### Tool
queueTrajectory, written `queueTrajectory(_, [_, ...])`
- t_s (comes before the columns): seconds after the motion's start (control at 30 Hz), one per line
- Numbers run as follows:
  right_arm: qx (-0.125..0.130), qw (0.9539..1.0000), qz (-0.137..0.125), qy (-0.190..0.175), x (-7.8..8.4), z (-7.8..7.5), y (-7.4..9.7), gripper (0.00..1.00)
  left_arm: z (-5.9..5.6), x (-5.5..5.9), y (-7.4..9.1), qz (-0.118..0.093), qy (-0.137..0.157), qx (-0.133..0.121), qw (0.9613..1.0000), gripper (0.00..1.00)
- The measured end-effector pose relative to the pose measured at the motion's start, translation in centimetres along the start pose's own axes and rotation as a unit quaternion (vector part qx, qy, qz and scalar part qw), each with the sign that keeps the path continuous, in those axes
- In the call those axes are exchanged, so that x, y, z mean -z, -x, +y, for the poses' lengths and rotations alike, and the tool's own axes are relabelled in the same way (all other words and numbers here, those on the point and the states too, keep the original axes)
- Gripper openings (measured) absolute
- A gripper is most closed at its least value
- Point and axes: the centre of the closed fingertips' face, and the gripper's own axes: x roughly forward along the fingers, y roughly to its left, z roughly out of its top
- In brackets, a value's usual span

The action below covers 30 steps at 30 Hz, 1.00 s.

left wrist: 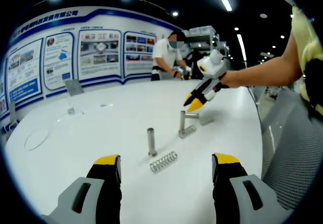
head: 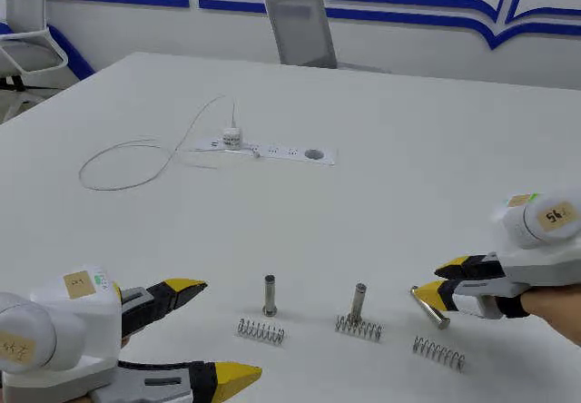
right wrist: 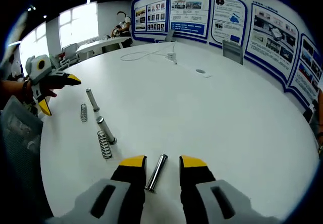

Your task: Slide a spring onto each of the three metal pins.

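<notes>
Two metal pins stand upright on the white table point(head: 381, 149): the left pin point(head: 270, 294) and the middle pin point(head: 359, 301). A third pin point(head: 428, 306) lies on its side at the right. Three springs lie flat: one point(head: 261, 331) by the left pin, one point(head: 359, 329) at the middle pin's foot, one point(head: 439, 352) near the lying pin. My right gripper point(right wrist: 163, 161) is open, its jaws straddling the lying pin point(right wrist: 155, 173) without closing on it. My left gripper point(left wrist: 166, 159) stands open and empty, short of the left spring point(left wrist: 163, 161) and left pin point(left wrist: 151, 142).
A white power strip point(head: 281, 152) with a plug and a looping thin cable point(head: 127, 162) lies farther back on the table. A grey chair point(head: 304, 26) stands behind the far edge. A person point(left wrist: 166, 52) stands in the background.
</notes>
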Motion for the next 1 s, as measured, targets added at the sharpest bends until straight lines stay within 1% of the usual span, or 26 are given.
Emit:
queueTrajectory(0.1, [0.003, 0.9999, 0.011, -0.003, 0.3, 0.1, -0.4, 0.25, 0.0, 0.0, 0.0, 0.0, 0.001, 0.0, 1.0, 0.75])
queueTrajectory(0.33, [0.008, 0.9995, 0.025, -0.017, 0.5, 0.0, -1.2, 0.21, 0.0, 0.1, 0.0, 0.001, 0.001, -0.001, 1.0, 0.74])
queueTrajectory(0.57, [0.015, 0.9983, 0.041, -0.038, 0.9, -0.1, -1.8, 0.16, 0.0, 0.1, 0.1, 0.002, 0.001, 0.0, 1.0, 0.74])
queueTrajectory(1.0, [0.02, 0.9963, 0.061, -0.057, 1.4, -0.2, -2.5, 0.13, 0.1, 0.1, 0.2, 0.001, 0.002, -0.002, 1.0, 0.74])
